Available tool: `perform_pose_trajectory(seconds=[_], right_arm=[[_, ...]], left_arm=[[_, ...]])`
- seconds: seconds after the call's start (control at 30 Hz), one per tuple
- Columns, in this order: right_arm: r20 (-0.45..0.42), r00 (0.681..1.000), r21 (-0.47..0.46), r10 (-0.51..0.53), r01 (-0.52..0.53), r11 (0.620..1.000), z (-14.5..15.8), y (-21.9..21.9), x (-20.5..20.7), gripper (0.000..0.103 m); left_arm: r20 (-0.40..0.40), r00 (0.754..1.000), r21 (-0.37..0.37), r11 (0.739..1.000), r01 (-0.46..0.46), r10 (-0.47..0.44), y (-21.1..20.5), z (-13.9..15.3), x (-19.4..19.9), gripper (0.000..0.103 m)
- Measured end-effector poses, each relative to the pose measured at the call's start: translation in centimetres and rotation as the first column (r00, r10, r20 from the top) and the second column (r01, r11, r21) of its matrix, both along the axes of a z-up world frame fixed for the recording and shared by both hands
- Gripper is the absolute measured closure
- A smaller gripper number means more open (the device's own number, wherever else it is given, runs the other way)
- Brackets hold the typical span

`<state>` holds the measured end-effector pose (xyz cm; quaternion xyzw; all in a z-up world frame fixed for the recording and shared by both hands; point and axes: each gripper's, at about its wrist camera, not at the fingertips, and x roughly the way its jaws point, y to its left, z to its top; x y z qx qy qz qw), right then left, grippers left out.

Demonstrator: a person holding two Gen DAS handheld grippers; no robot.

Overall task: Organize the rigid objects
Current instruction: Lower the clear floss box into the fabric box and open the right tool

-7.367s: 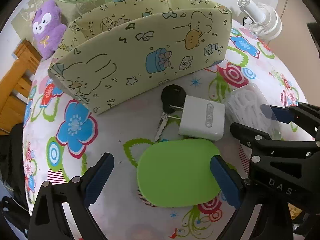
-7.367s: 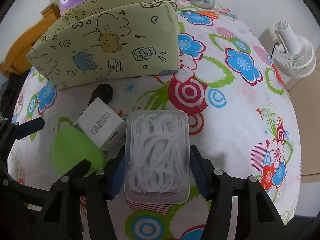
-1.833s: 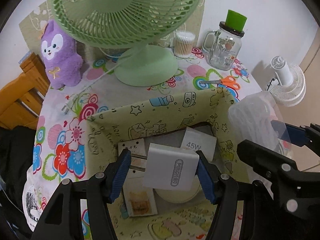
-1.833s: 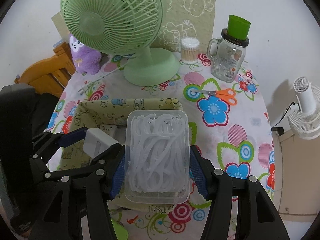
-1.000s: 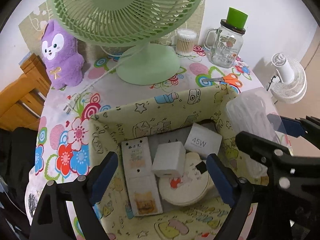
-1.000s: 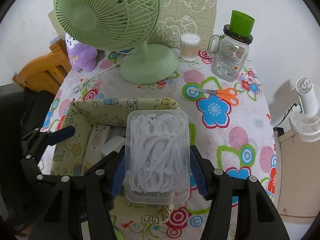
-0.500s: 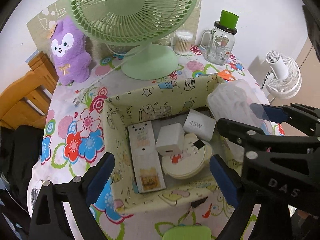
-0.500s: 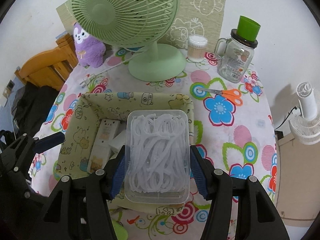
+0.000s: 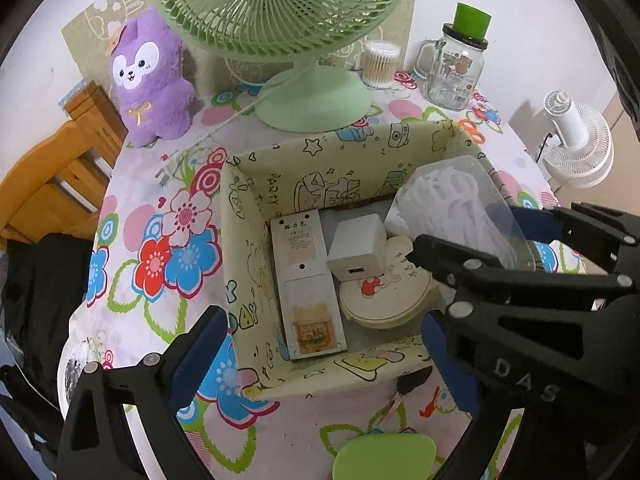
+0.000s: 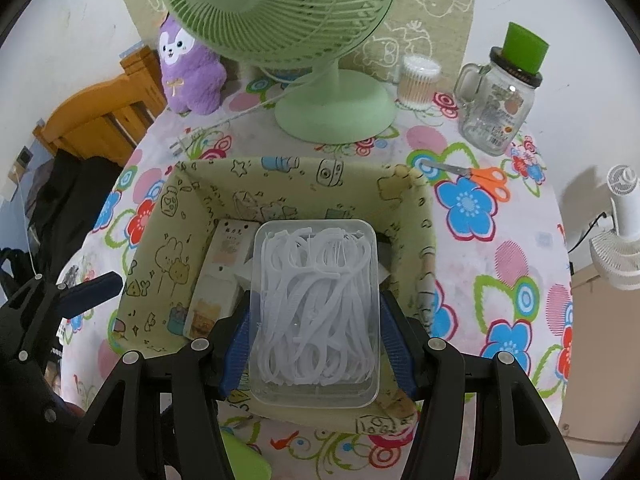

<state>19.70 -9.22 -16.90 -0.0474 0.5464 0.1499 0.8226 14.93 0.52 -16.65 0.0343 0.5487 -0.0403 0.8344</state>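
1. Right tool [image 10: 314, 336]: clenched on the clear floss-pick box [image 10: 316, 308], held over the patterned storage box [image 10: 160, 240].
2. Left tool [image 9: 324, 360]: released, empty, near the storage box's front wall.
3. White charger [image 9: 356, 250]: lies inside.

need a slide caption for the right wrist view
Right gripper holds a clear box of floss picks above the patterned storage box, green desk fan behind.
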Motion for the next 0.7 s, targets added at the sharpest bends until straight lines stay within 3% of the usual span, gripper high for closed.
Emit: perform_pose_trajectory(seconds=[0.57, 0.7], right_arm=[[-0.06, 0.998, 0.002, 0.015, -0.015, 1.0, -2.7, 2.2, 1.7, 0.041], [-0.086, 0.995, 0.066, 0.049, -0.044, 0.997, -2.9, 2.8, 1.9, 0.035]], left_arm=[[-0.036, 0.999, 0.009, 1.0, -0.022, 0.022, 1.0, -1.2, 1.2, 0.004], [-0.04, 0.999, 0.012, 0.999, -0.035, 0.036, 1.4, -1.2, 1.2, 0.004]])
